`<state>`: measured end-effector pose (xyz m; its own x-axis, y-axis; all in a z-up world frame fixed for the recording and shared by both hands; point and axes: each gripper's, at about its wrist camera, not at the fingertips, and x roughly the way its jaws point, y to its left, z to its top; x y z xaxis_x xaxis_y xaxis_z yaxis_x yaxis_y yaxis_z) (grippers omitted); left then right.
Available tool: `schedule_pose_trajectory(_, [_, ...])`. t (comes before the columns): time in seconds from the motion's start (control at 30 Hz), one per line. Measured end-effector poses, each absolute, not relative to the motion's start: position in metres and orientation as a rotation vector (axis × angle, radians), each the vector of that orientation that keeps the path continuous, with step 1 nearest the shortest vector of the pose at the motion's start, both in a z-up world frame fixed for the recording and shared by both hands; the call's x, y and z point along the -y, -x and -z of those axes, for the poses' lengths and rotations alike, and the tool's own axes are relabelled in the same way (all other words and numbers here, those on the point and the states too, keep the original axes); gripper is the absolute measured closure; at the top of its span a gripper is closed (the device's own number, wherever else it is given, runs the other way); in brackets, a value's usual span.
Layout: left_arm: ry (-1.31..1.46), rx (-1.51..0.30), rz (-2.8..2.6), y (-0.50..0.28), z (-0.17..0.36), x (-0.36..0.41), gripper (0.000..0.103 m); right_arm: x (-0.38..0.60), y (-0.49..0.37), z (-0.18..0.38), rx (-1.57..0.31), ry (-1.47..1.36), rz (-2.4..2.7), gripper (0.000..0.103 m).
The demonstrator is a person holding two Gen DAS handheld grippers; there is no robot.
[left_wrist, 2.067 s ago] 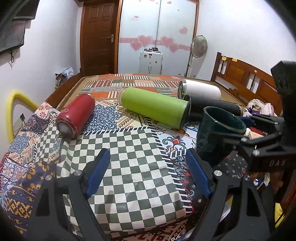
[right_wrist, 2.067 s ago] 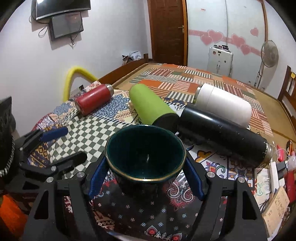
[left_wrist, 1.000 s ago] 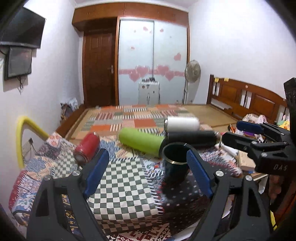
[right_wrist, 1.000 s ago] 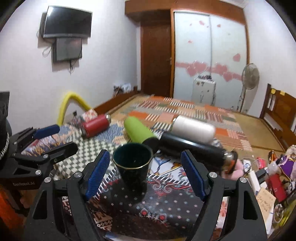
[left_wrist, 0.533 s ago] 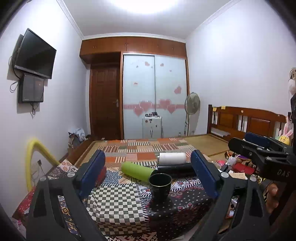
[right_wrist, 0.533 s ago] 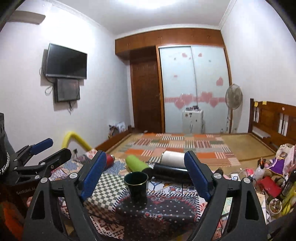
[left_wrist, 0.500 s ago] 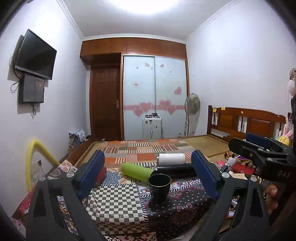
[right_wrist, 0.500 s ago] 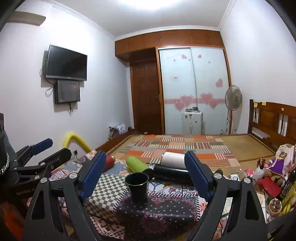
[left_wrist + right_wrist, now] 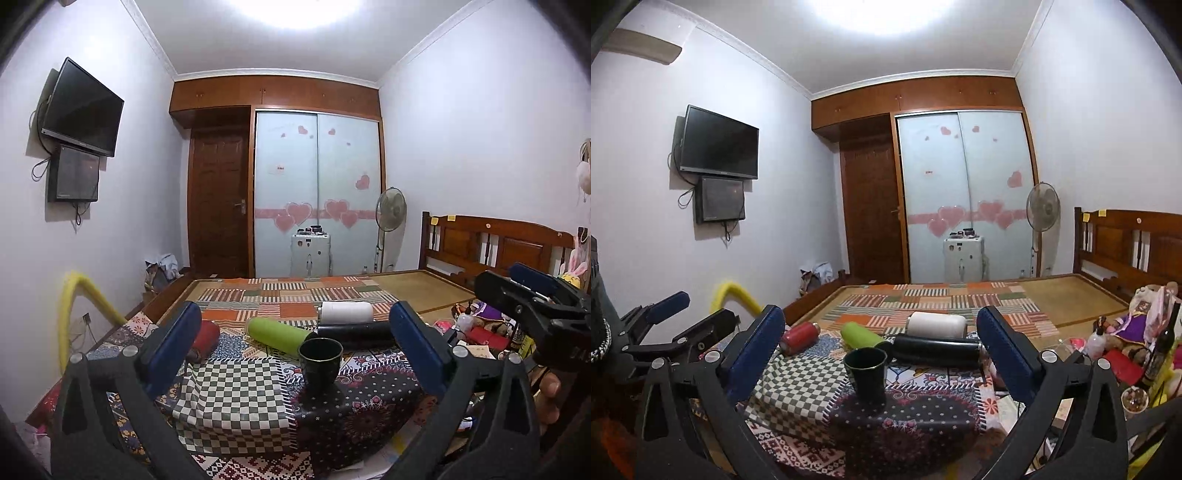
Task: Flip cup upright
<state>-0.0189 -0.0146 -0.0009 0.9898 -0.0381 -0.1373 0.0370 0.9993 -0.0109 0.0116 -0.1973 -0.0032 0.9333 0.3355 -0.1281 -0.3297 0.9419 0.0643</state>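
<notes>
Dark green cup [image 9: 320, 360], gold-edged rim: stands upright, mouth up, on the near part of the patchwork-covered worktop [image 9: 236, 391]; also seen upright from the right view [image 9: 866, 373]. Interior too dark to tell whether anything is in it. Judged status of task: flip complete, nothing left but to keep clear of the cup.

Left tool [image 9: 293, 347]: blue pads spread wide, holding nothing, well apart from the cup.

Right tool [image 9: 879, 347]: blue pads spread wide, holding nothing, likewise well back from the cup.

Other containers, all lying on their sides behind the cup, contents not visible:
- green flask [image 9: 279, 335], far left of the cup, its dark end close to the rim.
- black flask [image 9: 354, 334], far right of the cup.
- white flask [image 9: 346, 312], beyond the black one.
- red flask [image 9: 798, 338], far left, partly hidden by a pad in the left view.
</notes>
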Motion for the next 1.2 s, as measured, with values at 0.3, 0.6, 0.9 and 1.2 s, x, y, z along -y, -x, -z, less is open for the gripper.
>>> schedule_pose_trajectory(0.3, [0.02, -0.134, 0.047, 0.019, 0.0017, 0.0136, 0.0, 0.198, -0.0074, 0.0045, -0.144, -0.028, -0.336, 0.0])
schedule_pose_trajectory(0.6, [0.025, -0.132, 0.049, 0.0191, 0.0019, 0.0132, 0.0, 0.2002, -0.0068, 0.0029, -0.145, -0.028, -0.332, 0.0])
schedule_pose_trajectory(0.9, [0.026, -0.132, 0.052, 0.0186, 0.0002, 0.0141, 0.0, 0.2014, -0.0072, 0.0018, -0.148, -0.028, -0.331, 0.0])
schedule_pose_trajectory(1.2, [0.024, -0.132, 0.056, 0.0188, 0.0007, 0.0154, 0.0, 0.203, -0.0072, 0.0009, -0.15, -0.028, -0.329, 0.0])
